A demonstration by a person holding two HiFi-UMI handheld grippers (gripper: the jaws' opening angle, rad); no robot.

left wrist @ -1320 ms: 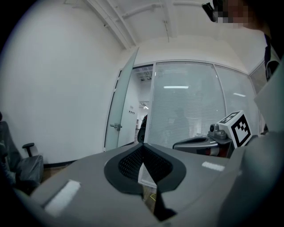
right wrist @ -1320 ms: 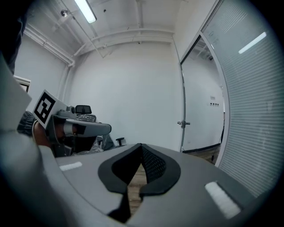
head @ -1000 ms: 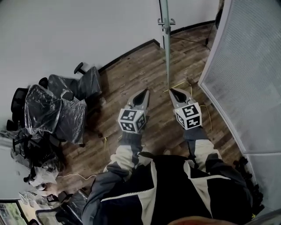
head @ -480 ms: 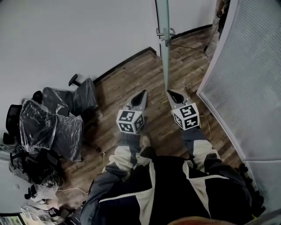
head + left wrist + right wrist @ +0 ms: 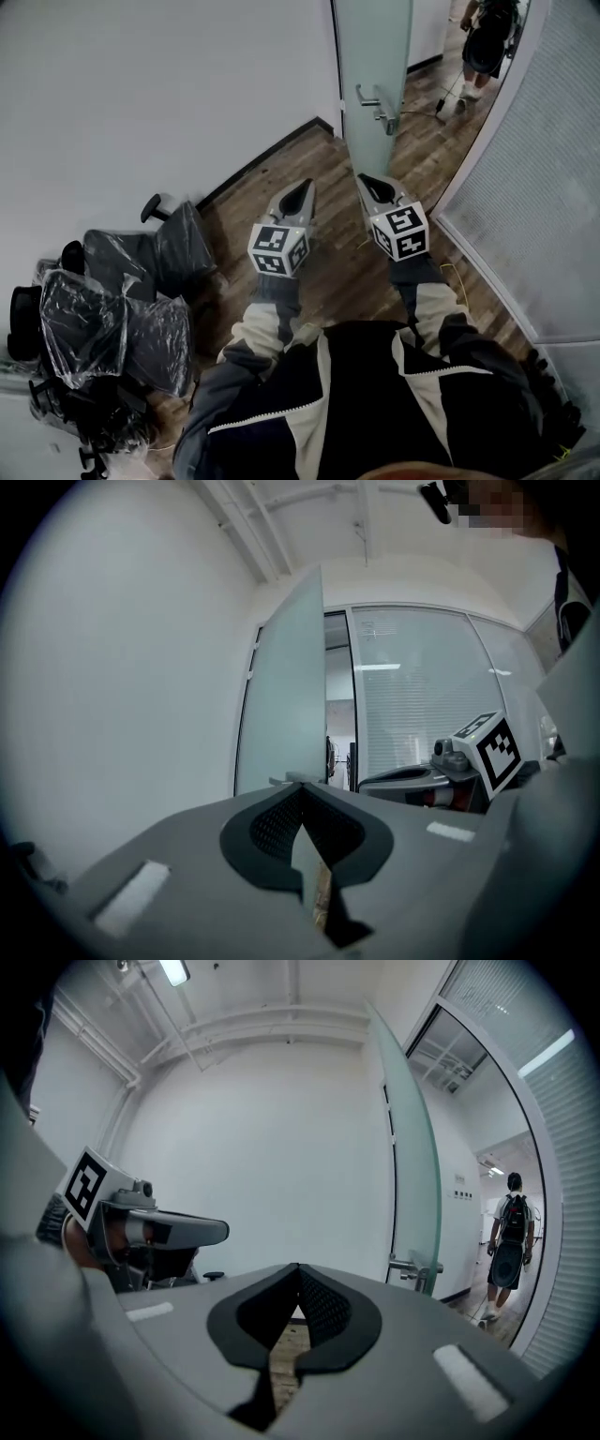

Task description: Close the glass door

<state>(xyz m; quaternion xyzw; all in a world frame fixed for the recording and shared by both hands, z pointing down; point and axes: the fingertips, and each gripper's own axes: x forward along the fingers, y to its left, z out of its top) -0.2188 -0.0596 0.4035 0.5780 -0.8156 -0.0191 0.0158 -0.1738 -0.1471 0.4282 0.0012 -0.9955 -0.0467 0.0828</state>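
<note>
The frosted glass door [image 5: 375, 56] stands ajar ahead, hinged beside the white wall, with a metal lever handle [image 5: 380, 108] on its face. My left gripper [image 5: 298, 195] and right gripper [image 5: 370, 186] are held side by side over the wooden floor, short of the door, both shut and empty. The right one is nearer the handle and sits just below it in the head view. In the right gripper view the door [image 5: 408, 1166] and handle [image 5: 412, 1267] lie to the right of my jaws [image 5: 298, 1279]. The left gripper view shows the door [image 5: 281, 696] ahead of my left gripper [image 5: 302, 799].
Office chairs wrapped in plastic [image 5: 122, 291] stand at the left by the white wall [image 5: 141, 94]. A frosted glass partition [image 5: 553, 187] runs along the right. A person with a backpack [image 5: 487, 42] walks away in the corridor past the doorway.
Both grippers have moved forward together toward the door. The door and handle now look larger and closer, and the chairs have slid back at the left.
</note>
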